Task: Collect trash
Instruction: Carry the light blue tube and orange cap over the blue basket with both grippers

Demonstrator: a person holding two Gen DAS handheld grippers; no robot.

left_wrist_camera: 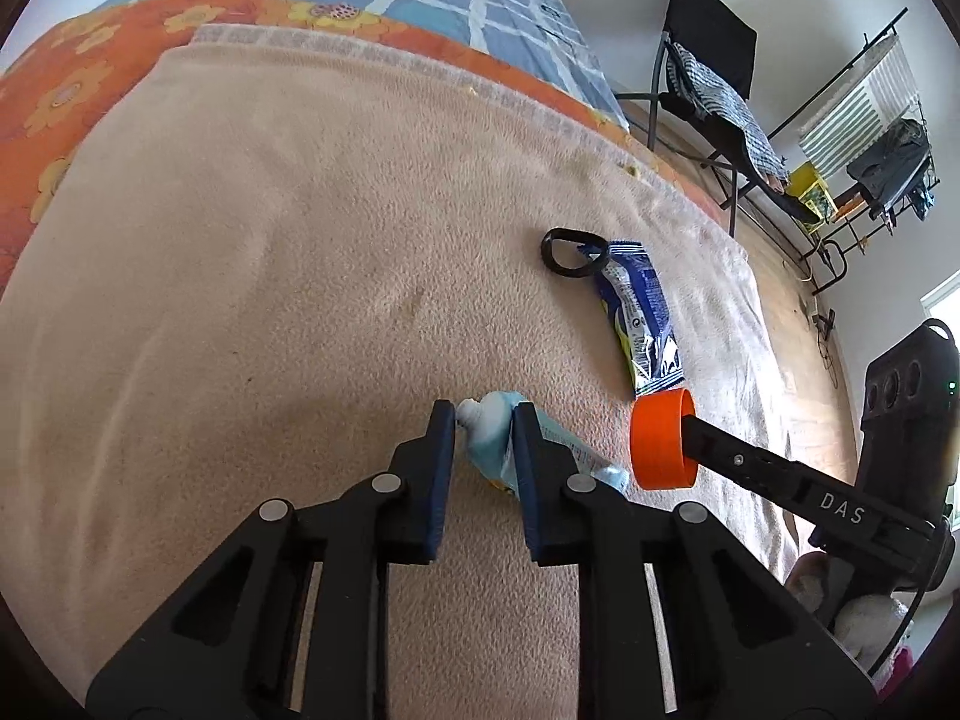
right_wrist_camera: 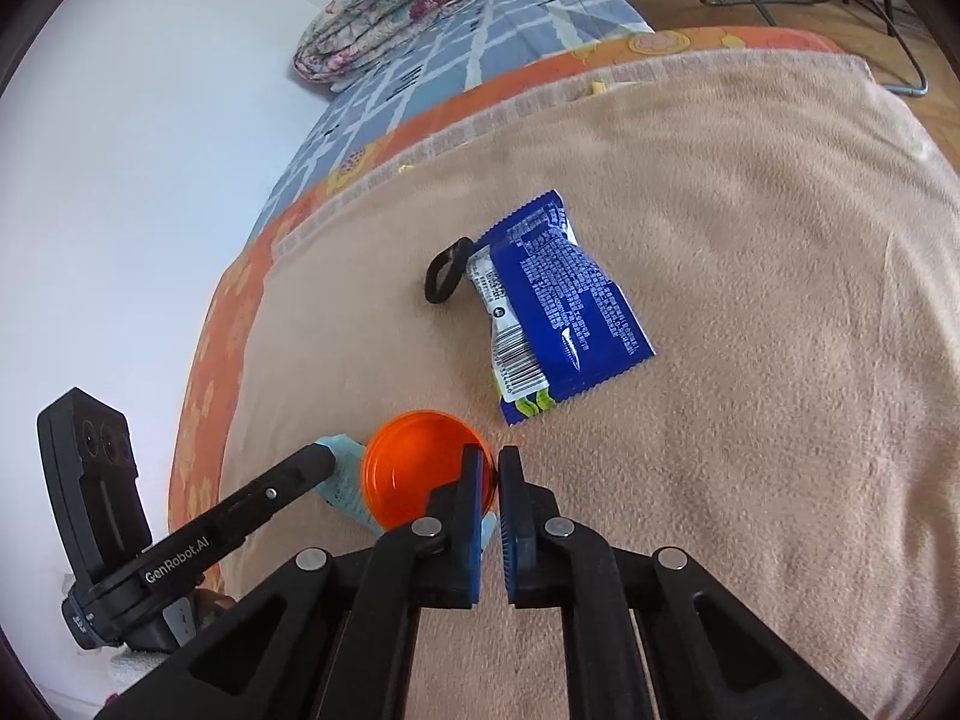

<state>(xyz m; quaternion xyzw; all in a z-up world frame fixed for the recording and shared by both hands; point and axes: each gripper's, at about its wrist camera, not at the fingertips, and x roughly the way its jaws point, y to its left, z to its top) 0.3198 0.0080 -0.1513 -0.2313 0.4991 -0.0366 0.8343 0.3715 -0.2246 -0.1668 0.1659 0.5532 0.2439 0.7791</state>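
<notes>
- A beige fleece blanket is spread over a bed, and the litter is scattered on it.
- The left gripper is seen low over the blanket, its two blue-padded fingers set either side of a pale blue squeeze tube. The tube's white nozzle points toward 11 o'clock and its tail runs off toward 4 o'clock, so the long axis lies slantwise across the jaws. The neck is straddled closely; whether it is truly pinched cannot be told.
- The right gripper is clamped on the rim of an orange plastic lid, one finger inside the rim and one outside. In the left wrist view the lid is held on edge just at 3 o'clock of the tube.
- A blue snack wrapper lies flat at about 1 o'clock from the right gripper, its long axis running from 11 to 5 o'clock. The right hand is judged the nearer one to it.
- A black ring touches the wrapper's far corner at 11 o'clock.
- The tube's tail is hidden behind the left finger and the lid. No bin or bag is shown. The tube's print is too blurred to read.
</notes>
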